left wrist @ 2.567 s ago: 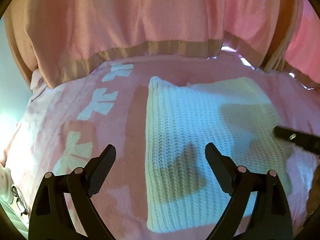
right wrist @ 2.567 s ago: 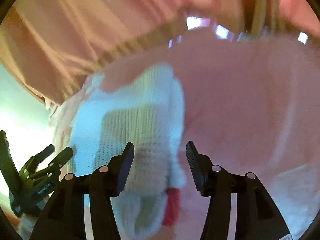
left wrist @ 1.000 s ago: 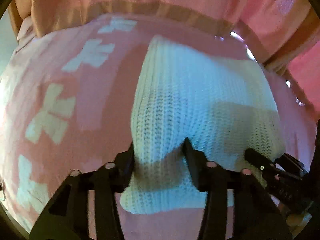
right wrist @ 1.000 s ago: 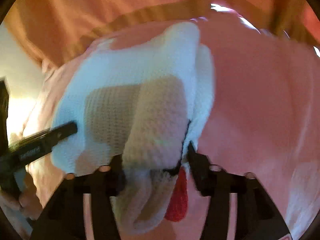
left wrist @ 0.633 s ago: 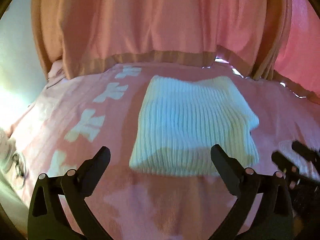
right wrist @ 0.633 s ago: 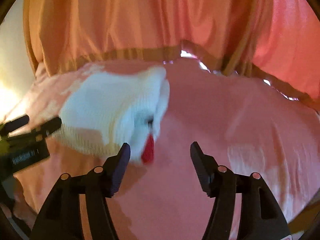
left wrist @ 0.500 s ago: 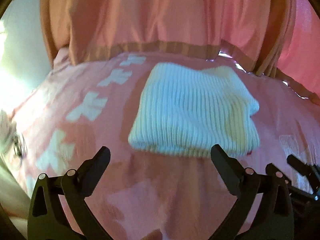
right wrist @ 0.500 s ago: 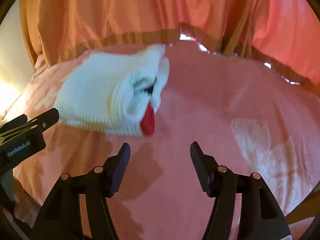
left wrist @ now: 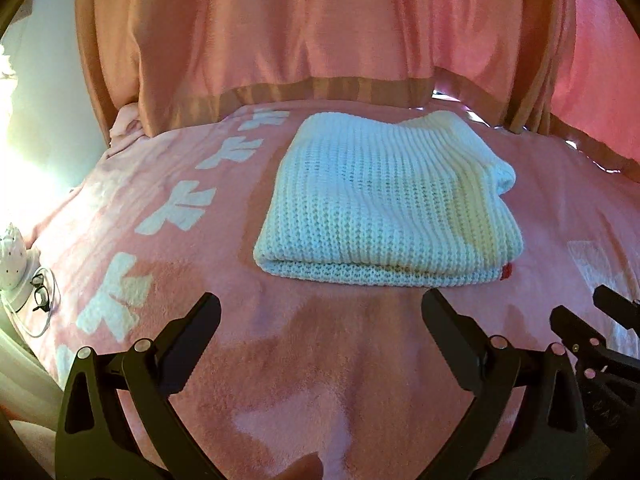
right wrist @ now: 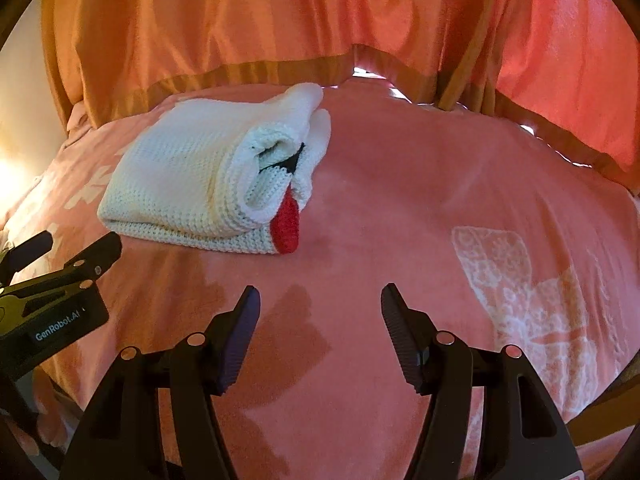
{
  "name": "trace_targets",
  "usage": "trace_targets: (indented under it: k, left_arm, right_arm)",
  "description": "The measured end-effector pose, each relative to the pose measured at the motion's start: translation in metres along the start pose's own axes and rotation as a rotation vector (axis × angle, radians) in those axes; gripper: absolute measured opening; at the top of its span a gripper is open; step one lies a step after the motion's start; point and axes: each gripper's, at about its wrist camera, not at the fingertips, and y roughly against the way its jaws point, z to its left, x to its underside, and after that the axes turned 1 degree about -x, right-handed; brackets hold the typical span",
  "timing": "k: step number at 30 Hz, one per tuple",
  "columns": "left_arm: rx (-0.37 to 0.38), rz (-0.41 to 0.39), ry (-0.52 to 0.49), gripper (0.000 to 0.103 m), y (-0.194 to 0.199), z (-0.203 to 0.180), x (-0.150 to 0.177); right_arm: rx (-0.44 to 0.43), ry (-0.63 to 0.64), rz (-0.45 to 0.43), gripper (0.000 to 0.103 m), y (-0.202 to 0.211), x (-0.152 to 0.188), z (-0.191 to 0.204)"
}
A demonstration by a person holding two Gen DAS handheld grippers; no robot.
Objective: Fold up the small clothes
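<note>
Folded white knit resting on the pink blanket, both tools clear of it.

From my left camera the white knit garment (left wrist: 390,208) lies folded flat in the far middle of the pink blanket (left wrist: 320,380), and my left tool (left wrist: 320,328) sits near of it with its fingers spread wide, holding nothing. My right tool (right wrist: 320,320) is likewise spread and empty; on its camera the garment (right wrist: 192,184) sits far and to the left, its layered open end facing right with a red patch (right wrist: 286,226) at the near corner, possibly a trim or a label, I can't make it out. White bow-like prints (left wrist: 172,208) run down the blanket's left side, and a pink curtain (left wrist: 320,32) hangs behind.
</note>
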Motion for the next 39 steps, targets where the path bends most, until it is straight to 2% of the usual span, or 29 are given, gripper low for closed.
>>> trace_targets:
  k: [10,20,27,39]
  left_arm:
    - [0.006,0.028,-0.001,0.098,-0.003,0.001,0.004]
    - [-0.029,0.024,-0.028,0.098,-0.004,-0.003,0.009]
    - [-0.014,0.049,-0.002,0.098,-0.008,-0.001,0.011]
    - [0.001,0.029,-0.028,0.098,-0.005,-0.009,0.008]
  right_arm:
    - [0.001,0.007,0.005,0.061,-0.002,0.001,0.007]
    - [-0.002,0.01,0.006,0.061,-0.002,0.001,0.01]
    - [-0.002,0.012,0.004,0.062,-0.001,0.002,0.01]
    - [-0.003,0.009,0.005,0.062,-0.001,0.002,0.011]
